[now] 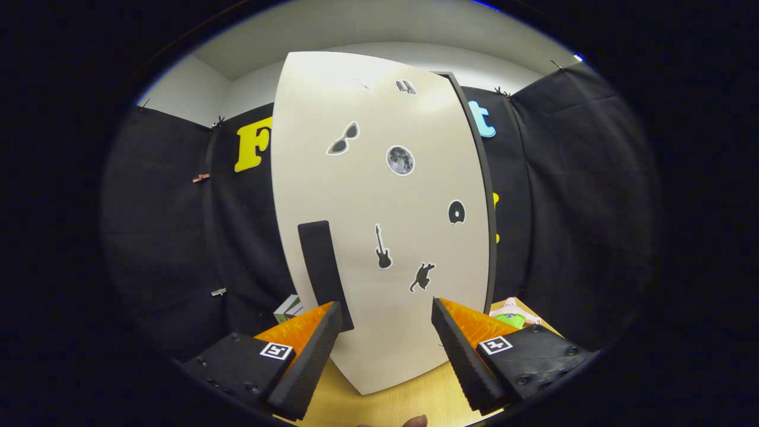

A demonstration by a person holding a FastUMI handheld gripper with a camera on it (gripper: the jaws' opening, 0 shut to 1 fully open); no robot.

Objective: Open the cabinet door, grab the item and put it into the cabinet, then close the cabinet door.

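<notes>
Just ahead of the gripper [386,320] stands the cabinet door [379,196], a pale panel dotted with small stickers, rising from the wooden tabletop [391,403]. Its black vertical handle [323,270] sits low near the door's left edge, and the left finger [308,350] is at the handle's lower end, seemingly touching it. The right finger [459,350] stands well apart over bare door. The jaws are spread wide and hold nothing.

Along the door's right edge a dark strip shows, likely the cabinet's frame, but whether the door is fully seated or slightly ajar cannot be told from this angle. A pink and green item [513,314] lies on the table beyond the right finger, beside the cabinet's right edge, outside the cabinet. A small white and green box [289,308] peeks out past the left finger; which of the two is meant for the cabinet is unclear.

With goods lying outside, the work at the handle looks like opening. To do it well, the gripper wants shifting left until the handle lies between both fingers. Then comes a firm close, and a pull following the hinge's arc rather than a straight line, so the pads do not slip.
</notes>
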